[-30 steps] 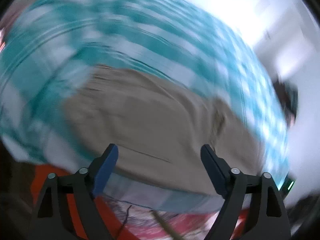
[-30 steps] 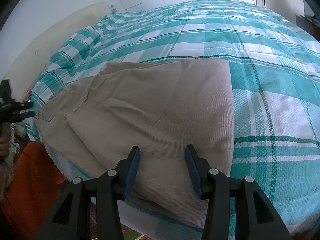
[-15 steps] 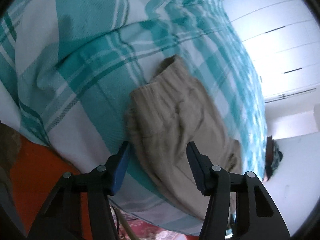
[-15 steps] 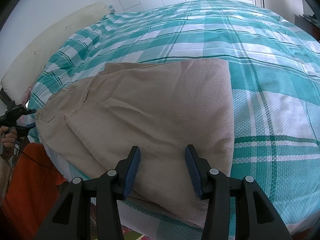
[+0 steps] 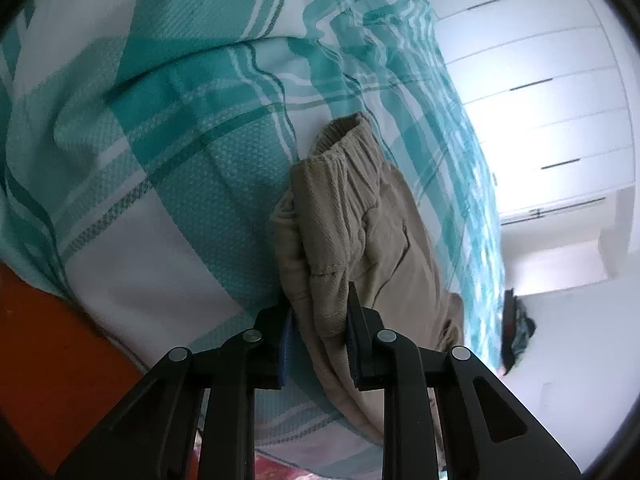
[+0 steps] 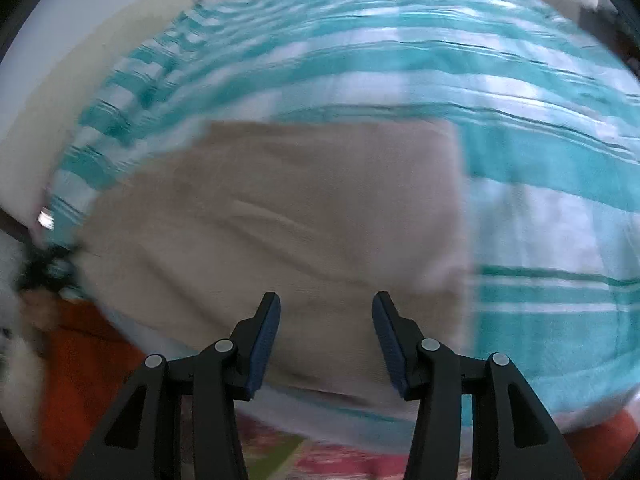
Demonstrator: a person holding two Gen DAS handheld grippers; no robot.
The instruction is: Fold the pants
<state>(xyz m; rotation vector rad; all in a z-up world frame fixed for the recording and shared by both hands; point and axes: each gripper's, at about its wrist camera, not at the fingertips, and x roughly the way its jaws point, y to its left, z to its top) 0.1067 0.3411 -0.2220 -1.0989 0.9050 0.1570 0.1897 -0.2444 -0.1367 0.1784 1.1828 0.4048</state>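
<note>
Your left gripper (image 5: 318,328) pinches the bunched waistband of the pants (image 5: 352,216), which lie on the checked bedspread (image 5: 168,128); that thick wad could slip if you lift fast. Your right gripper (image 6: 326,334), jaws apart and empty, points toward twelve o'clock over the folded end.

A bed (image 6: 540,208) is filling most of the room, wearing a teal and white plaid cover (image 5: 168,152). Beyond the bed, white wardrobe doors (image 5: 532,92) are glowing in bright daylight. A cream headboard (image 6: 80,80) is standing at the bed's left end. Below the bed's near edge, a patterned rug (image 6: 340,460) is showing.
</note>
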